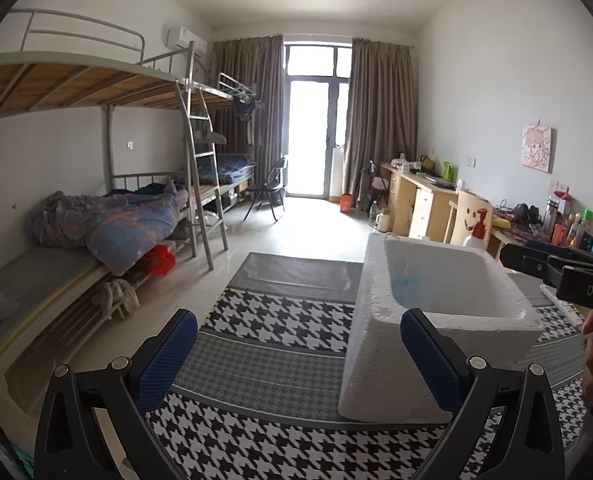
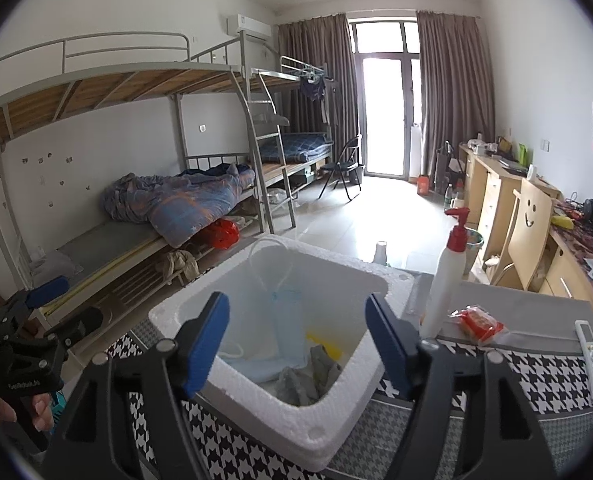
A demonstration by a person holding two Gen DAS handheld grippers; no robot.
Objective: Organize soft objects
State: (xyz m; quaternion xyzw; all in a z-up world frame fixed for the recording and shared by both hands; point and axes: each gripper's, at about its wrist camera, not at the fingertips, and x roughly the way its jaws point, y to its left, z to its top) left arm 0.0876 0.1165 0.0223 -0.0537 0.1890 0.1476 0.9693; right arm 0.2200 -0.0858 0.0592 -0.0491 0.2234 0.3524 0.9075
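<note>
A white foam box (image 2: pixel 296 420) stands on a houndstooth-patterned table (image 2: pixel 544 376). Inside it lie a light blue face mask (image 2: pixel 272 320), a crumpled grey cloth (image 2: pixel 308 376) and something yellow (image 2: pixel 324 344). My right gripper (image 2: pixel 298 304) hovers over the box's near rim, open, with nothing between its blue pads. In the left wrist view my left gripper (image 1: pixel 298 320) stands open over the table, its right finger in front of the box (image 1: pixel 376 344) wall, holding nothing. The right gripper (image 1: pixel 556 272) shows at that view's right edge.
A white pump bottle with a red top (image 2: pixel 444 280), a red packet (image 2: pixel 480 322) and a remote control (image 2: pixel 592 356) sit on the table right of the box. A paper cup (image 2: pixel 380 252) stands behind it. Bunk beds (image 1: pixel 96 220) line the left wall, desks (image 1: pixel 416 196) the right.
</note>
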